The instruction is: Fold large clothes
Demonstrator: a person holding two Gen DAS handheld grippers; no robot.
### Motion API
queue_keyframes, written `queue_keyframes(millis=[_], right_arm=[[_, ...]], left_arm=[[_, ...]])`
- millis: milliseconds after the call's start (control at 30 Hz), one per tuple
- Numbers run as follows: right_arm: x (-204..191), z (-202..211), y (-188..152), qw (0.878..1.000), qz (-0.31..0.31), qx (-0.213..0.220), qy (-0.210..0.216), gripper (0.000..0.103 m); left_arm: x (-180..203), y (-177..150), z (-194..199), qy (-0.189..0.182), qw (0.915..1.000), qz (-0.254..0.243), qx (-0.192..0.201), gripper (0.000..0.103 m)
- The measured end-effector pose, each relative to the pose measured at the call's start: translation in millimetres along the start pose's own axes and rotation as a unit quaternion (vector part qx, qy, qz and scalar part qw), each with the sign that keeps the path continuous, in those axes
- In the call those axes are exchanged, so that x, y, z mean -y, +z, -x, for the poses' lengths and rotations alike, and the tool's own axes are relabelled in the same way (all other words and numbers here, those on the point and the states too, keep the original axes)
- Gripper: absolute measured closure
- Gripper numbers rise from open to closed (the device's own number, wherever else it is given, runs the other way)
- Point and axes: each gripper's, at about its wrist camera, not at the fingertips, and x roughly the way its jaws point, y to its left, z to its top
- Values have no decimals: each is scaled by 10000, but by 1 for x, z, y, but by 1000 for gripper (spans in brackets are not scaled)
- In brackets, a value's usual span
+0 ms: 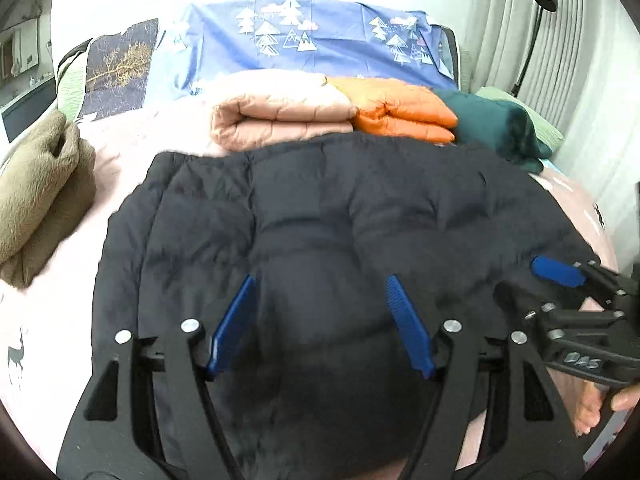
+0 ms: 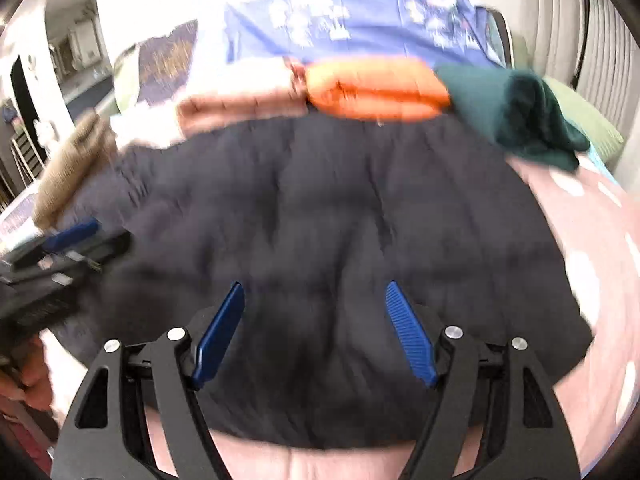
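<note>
While both my left gripper and right gripper hang wide apart, gripping nothing, the black puffy coat lies flat. Next I think I grab its 6 o'clock edge and fold toward 12 o'clock.

Navy quilted jacket, pink bedsheet

Two matching tools here: the left gripper shows black angular arms with triangular cut-outs, round silver screws at the pivots, and ribbed blue fingers. The right gripper is the same build, black frame, silver screw heads, blue ridged fingers. From the left camera the right tool's side shows silver bolts and pale markings too small to read, and a bare-skinned hand shows beneath it, no sleeve visible.
</note>
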Motion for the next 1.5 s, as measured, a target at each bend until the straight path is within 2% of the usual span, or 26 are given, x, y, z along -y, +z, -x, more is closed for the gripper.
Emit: queue_keyframes(millis=[33, 67, 133, 200, 300, 367, 433, 533, 600, 633, 667, 700, 733, 800, 900, 1033, 1133, 1300, 1367, 1433, 1500], right_arm=[[1, -10, -3, 10000, 60, -34, 0, 26], [-2, -18, -7, 9996, 236, 113, -116, 25], [-8, -19, -6, 9992, 289, 108, -248, 25], [-8, -11, -3, 9996, 200, 23, -189, 25], [1, 14, -4, 9999, 20, 124, -17, 25], [9, 32, -2, 9991, -19, 408, -140, 25], [16, 46, -3, 9976, -52, 646, -231, 25], [38, 51, -12, 9955, -248, 763, -507, 25], [64, 34, -24, 9941, -590, 533, -741, 25], [77, 23, -30, 9943, -763, 343, -658, 25], [88, 13, -37, 9944, -967, 275, -333, 24], [92, 14, -40, 9937, -1050, 329, -214, 24], [90, 19, -41, 9942, -979, 366, -267, 25], [82, 31, -37, 9948, -812, 399, -469, 25], [76, 55, -31, 9937, -883, 635, -253, 25], [42, 69, -16, 9947, -264, 960, -254, 25], [22, 64, -8, 9953, -17, 943, -211, 25], [-25, 57, 4, 9921, 640, 1070, 96, 25], [-40, 55, 3, 9888, 988, 1120, 10, 25], [-44, 51, 12, 9880, 1046, 1133, -107, 25], [-38, 48, 27, 9898, 835, 1150, -44, 25]], left_arm=[[-1, -10, -15, 12, 9995, 49, -326, 31], [-1, -17, -27, 45, 9988, 50, -488, 30], [3, -29, -39, 237, 9991, -249, -257, 29], [6, -26, -34, 318, 9987, -213, -348, 30], [-4, -20, -14, 180, 9992, 36, -342, 30], [-24, -19, 9, 101, 9992, 380, -122, 30], [-44, -18, 30, 174, 9977, 642, 108, 30], [-82, -27, 53, 505, 9935, 974, 288, 30], [-108, -42, 51, 779, 9905, 1129, 94, 30], [-120, -53, 40, 999, 9874, 1212, -163, 27], [-126, -60, 32, 896, 9872, 1285, -283, 24], [-131, -66, 27, 684, 9870, 1416, -320, 24], [-134, -72, 26, 542, 9857, 1577, -248, 24], [-131, -70, 30, 569, 9874, 1468, -165, 24], [-141, -62, 34, 356, 9875, 1531, -108, 24], [-163, -52, 42, 87, 9841, 1771, 104, 24], [-175, -36, 35, -92, 9838, 1777, 235, 24], [-189, -20, 11, -422, 9846, 1696, -19, 23], [-193, -12, -2, -741, 9830, 1673, -116, 22], [-196, -6, -13, -934, 9819, 1638, -191, 20], [-198, 4, -27, -1212, 9791, 1619, -234, 20]])
